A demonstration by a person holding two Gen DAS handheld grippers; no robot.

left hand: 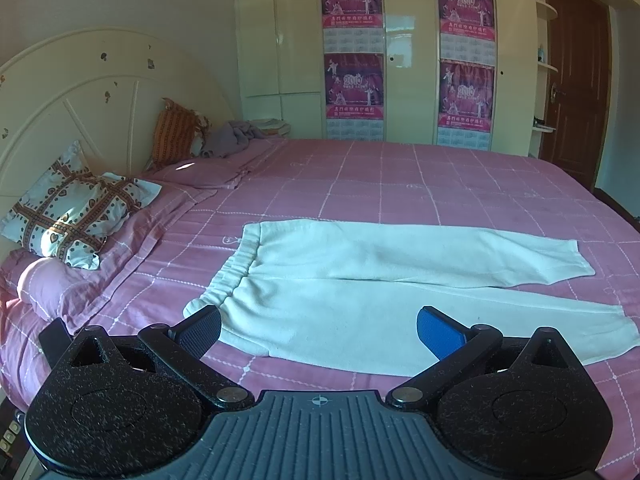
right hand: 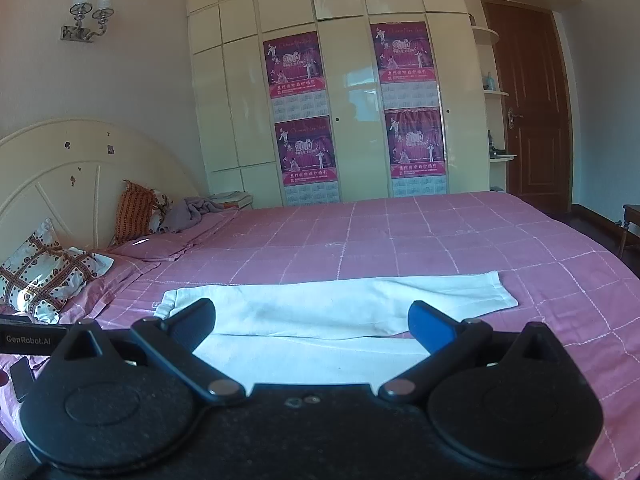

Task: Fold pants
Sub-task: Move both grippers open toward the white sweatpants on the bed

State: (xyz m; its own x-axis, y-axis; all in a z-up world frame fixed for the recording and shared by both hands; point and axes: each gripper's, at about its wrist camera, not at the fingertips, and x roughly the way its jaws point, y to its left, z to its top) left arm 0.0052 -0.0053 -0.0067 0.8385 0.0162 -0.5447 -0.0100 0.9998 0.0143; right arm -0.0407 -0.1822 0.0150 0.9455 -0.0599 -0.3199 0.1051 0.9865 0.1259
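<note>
White pants (left hand: 360, 280) lie flat on the pink checked bedspread (left hand: 400, 184), waistband to the left, both legs stretched to the right. My left gripper (left hand: 320, 328) is open and empty, hovering above the near leg close to the waistband. In the right wrist view the pants (right hand: 320, 312) lie across the bed just ahead. My right gripper (right hand: 312, 320) is open and empty above the near leg. The near edge of the pants is hidden behind the gripper body in the right wrist view.
A patterned pillow (left hand: 72, 216) and an orange cushion (left hand: 172, 132) lie by the cream headboard (left hand: 80, 100) at the left. A grey cloth (left hand: 232, 136) sits at the far corner. Wardrobes with posters (left hand: 352, 52) stand behind the bed. A brown door (left hand: 576, 80) is at the right.
</note>
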